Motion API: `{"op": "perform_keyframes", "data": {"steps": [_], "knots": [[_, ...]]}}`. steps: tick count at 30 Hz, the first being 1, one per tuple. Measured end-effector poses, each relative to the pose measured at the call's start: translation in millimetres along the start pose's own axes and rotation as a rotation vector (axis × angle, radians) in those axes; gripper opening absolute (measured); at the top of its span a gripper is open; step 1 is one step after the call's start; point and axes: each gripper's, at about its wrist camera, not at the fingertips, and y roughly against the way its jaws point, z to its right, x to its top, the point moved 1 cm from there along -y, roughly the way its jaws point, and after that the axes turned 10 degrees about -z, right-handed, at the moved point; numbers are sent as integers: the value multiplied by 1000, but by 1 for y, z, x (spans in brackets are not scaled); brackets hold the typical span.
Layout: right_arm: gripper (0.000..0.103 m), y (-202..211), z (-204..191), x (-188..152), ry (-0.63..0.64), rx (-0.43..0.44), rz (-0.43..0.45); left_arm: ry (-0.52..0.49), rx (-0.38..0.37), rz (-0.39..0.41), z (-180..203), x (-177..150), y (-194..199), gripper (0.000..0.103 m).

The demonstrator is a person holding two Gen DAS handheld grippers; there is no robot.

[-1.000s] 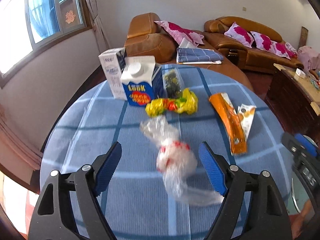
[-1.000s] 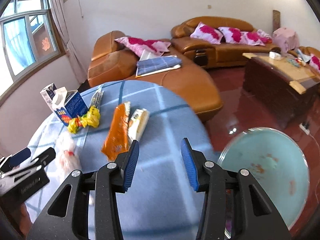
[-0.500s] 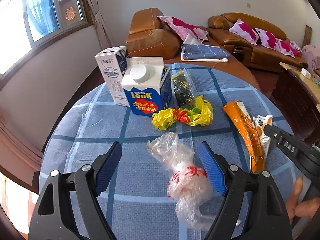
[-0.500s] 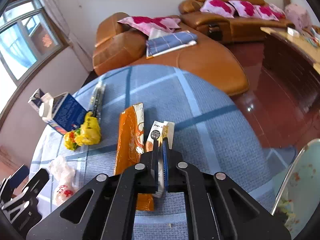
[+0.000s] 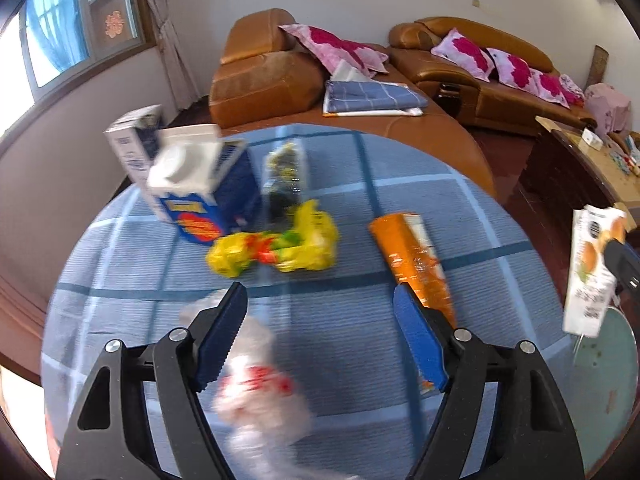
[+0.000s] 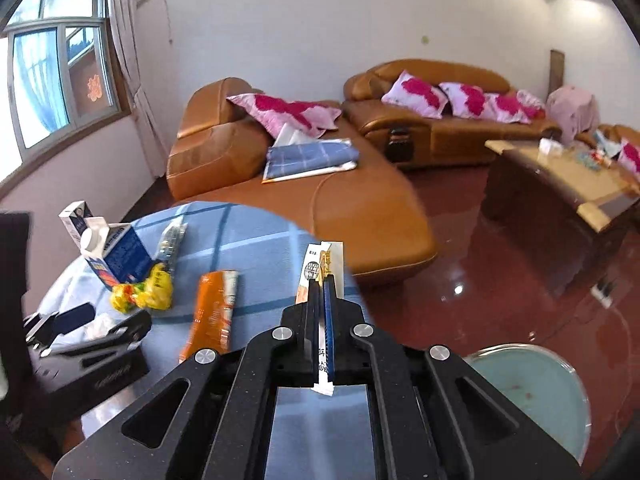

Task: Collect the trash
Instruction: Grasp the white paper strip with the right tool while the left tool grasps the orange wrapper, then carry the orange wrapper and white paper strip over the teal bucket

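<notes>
My right gripper (image 6: 322, 284) is shut on a white snack wrapper (image 6: 322, 264) and holds it lifted off the round blue table (image 6: 260, 240); the wrapper also shows at the right of the left wrist view (image 5: 592, 264). My left gripper (image 5: 320, 320) is open over the table, with a crumpled clear plastic bag (image 5: 260, 392) between and below its fingers. An orange wrapper (image 5: 412, 256), a yellow wrapper (image 5: 276, 244), a dark snack packet (image 5: 286, 176), a blue milk carton (image 5: 192, 192) and a white carton (image 5: 134, 144) lie or stand on the table.
A teal basin (image 6: 532, 396) stands on the red floor to the right of the table. Brown leather sofas (image 6: 304, 184) with pink cushions are behind, and a wooden coffee table (image 6: 560, 176) stands at the right.
My right gripper has lifted the white wrapper off the table and swung right, toward the basin side. My left gripper has moved forward over the plastic bag, still open.
</notes>
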Motion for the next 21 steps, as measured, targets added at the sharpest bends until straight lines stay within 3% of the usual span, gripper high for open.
{"op": "perform_keyframes", "data": {"steps": [6,8,12,13,14,15,21], "knots": [[3,9,29,-4,-52,-4,9,-11,-27,-38,39,11,-25,72],[3,11,34,-7,-58,0,10,-22,-31,-71,49,10,-37,57],[3,14,38,-12,-73,20,4,-8,-83,-135,52,6,-54,44],[3,14,38,-13,-75,23,4,-8,-79,-125,53,5,-53,37],[3,15,38,-15,-77,27,3,-19,-86,-123,54,4,-53,20],[3,15,37,-16,-79,31,2,-27,-92,-124,55,4,-51,16],[3,29,32,-29,-84,37,10,-64,-63,-77,54,-7,-28,15]]}}
